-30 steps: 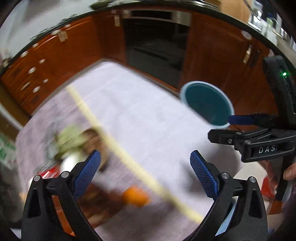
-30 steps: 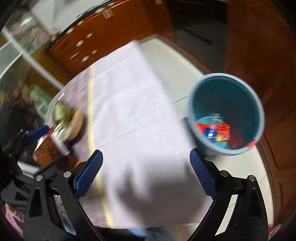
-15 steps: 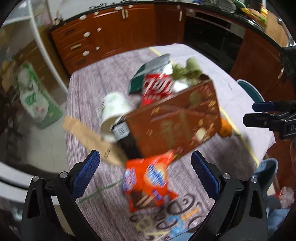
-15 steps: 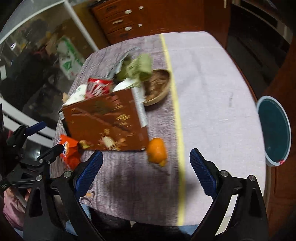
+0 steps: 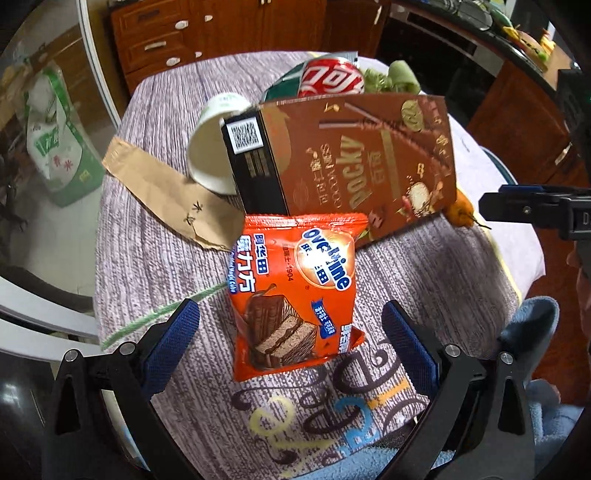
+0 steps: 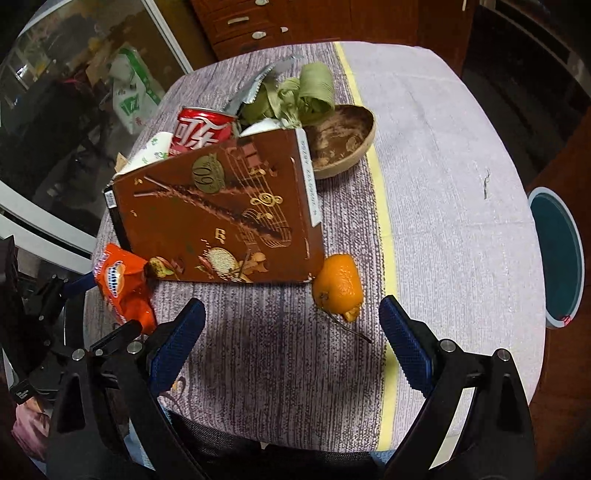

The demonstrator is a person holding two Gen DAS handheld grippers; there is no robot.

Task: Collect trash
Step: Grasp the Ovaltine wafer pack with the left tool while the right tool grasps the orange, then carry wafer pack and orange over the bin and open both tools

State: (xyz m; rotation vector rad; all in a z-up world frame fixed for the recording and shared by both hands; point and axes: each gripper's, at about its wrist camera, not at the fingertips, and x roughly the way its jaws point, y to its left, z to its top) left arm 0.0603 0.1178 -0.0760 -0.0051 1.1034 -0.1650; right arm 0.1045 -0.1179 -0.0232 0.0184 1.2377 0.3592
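An orange Ovaltine snack wrapper lies on the tablecloth right in front of my open, empty left gripper; it also shows in the right wrist view. Behind it leans a brown Pocky box. A red cola can, a white paper cup, brown paper and green leaf scraps lie behind. An orange peel lies just ahead of my open, empty right gripper. The teal bin stands on the floor at the right.
A brown coconut-shell bowl sits behind the box. The round table has a purple-grey cloth with a yellow stripe. Wooden cabinets stand behind. A green-and-white bag lies on the floor at the left.
Both grippers have swung away from the bin back to the trash pile. The left one has closed in on the orange wrapper, the right one on the orange peel. Both stay open.
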